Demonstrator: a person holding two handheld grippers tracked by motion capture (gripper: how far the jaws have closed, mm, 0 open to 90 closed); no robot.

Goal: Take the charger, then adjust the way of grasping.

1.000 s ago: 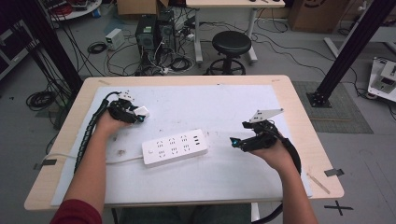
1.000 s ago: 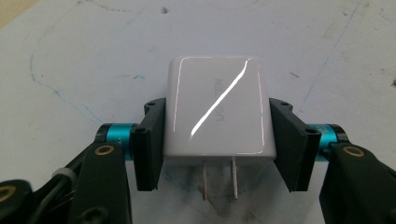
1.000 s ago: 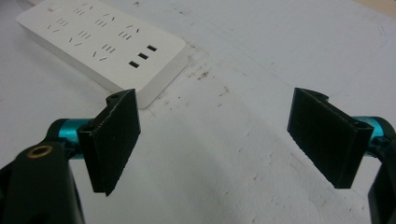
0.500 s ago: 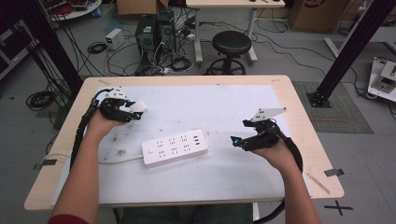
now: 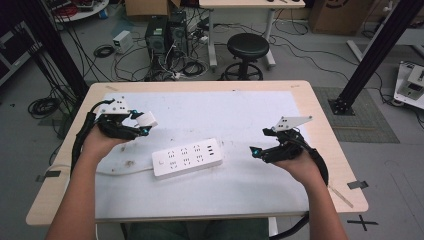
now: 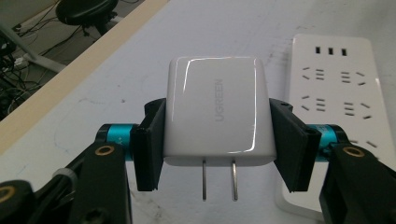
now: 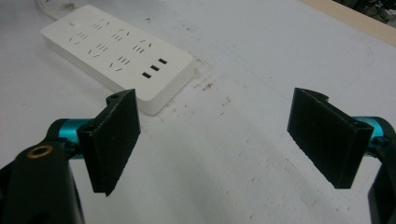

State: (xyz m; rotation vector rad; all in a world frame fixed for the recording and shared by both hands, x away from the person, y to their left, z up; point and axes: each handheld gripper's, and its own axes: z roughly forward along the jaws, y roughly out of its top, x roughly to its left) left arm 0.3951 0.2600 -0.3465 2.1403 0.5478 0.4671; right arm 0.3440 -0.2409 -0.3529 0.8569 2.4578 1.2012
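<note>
A white power strip [image 5: 187, 157] lies flat in the middle of the table, its cable running off to the left. My left gripper [image 5: 142, 125] is at the table's left, above and left of the strip, and is shut on a white UGREEN charger [image 6: 217, 112] whose two prongs point back toward the camera. The strip [image 6: 334, 100] lies to the right of the charger in the left gripper view. My right gripper [image 5: 256, 151] hovers right of the strip, jaws wide open with nothing between them. The strip's USB end [image 7: 119, 51] lies ahead of its left pad [image 7: 114, 140].
The white mat [image 5: 240, 112] covering the wooden table [image 5: 330, 145] is stained near the strip. Beyond the far edge stand a black stool [image 5: 247, 50] and computer gear with tangled cables on the floor. A black frame post [image 5: 372, 55] rises at the right.
My left gripper with the charger has drifted slightly left and toward the far side, then settled. The right gripper has edged slightly toward the strip.
</note>
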